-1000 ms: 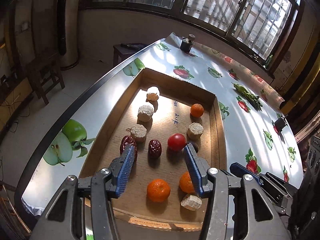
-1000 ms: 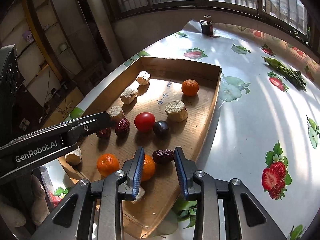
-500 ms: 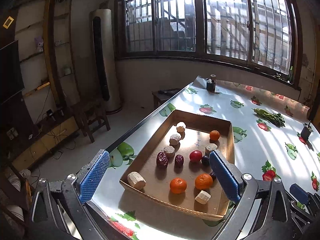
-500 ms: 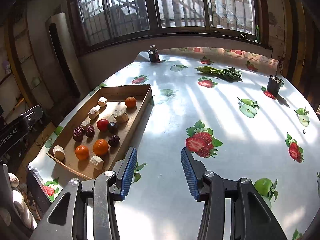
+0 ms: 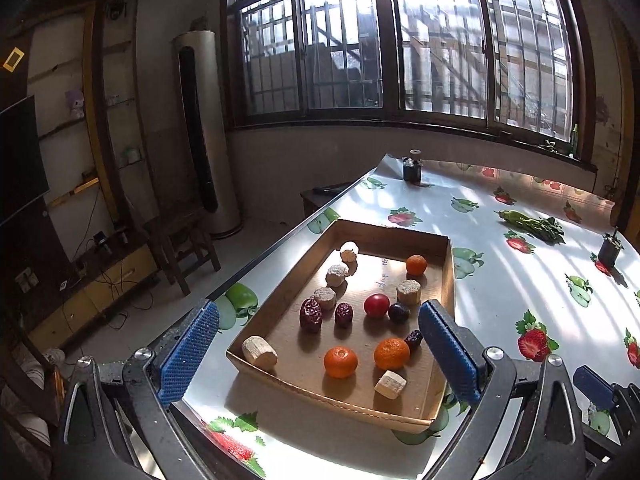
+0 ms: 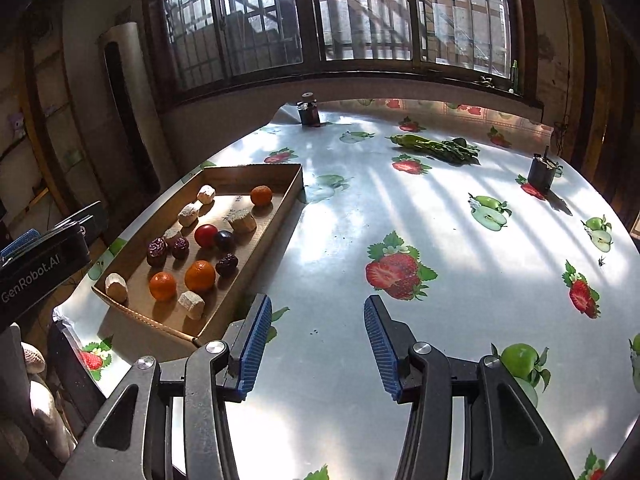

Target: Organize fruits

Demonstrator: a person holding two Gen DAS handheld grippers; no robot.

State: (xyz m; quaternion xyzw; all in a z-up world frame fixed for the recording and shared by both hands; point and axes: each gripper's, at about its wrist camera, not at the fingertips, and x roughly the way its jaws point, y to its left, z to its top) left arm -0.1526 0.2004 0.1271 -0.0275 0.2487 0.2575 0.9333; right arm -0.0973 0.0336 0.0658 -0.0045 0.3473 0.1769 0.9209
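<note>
I have both grippers pulled back from the cardboard tray (image 5: pixel 448 280) now; a second ago they were down among the fruit, and the tray filled each view. My left gripper (image 5: pixel 320 354) stands released, jaws far wider than before, nothing between them, framing the tray from the near end. My right gripper (image 6: pixel 316 344) is released too, its jaws opening, with only bare tablecloth (image 6: pixel 460 240) between them; it has swung right, so the tray now sits off to its left.

The fruit lies in the tray as it did. Nearest are a pale chunk (image 5: pixel 391 385) and two mandarins (image 5: pixel 340 361) side by side, with a beige cylinder (image 5: pixel 260 352) in the near left corner. Just beyond the right mandarin sits a dark date (image 5: pixel 413 338). Farther in, two red dates (image 5: pixel 310 315), a tomato (image 5: pixel 376 305) and a dark plum (image 5: pixel 398 313) form a rough row. Beyond them pale chunks run up the left side, another sits right of centre, and a third mandarin (image 5: pixel 416 265) rests near the far right corner.

Far across the table lie green vegetables (image 6: pixel 436 146) and two dark jars
</note>
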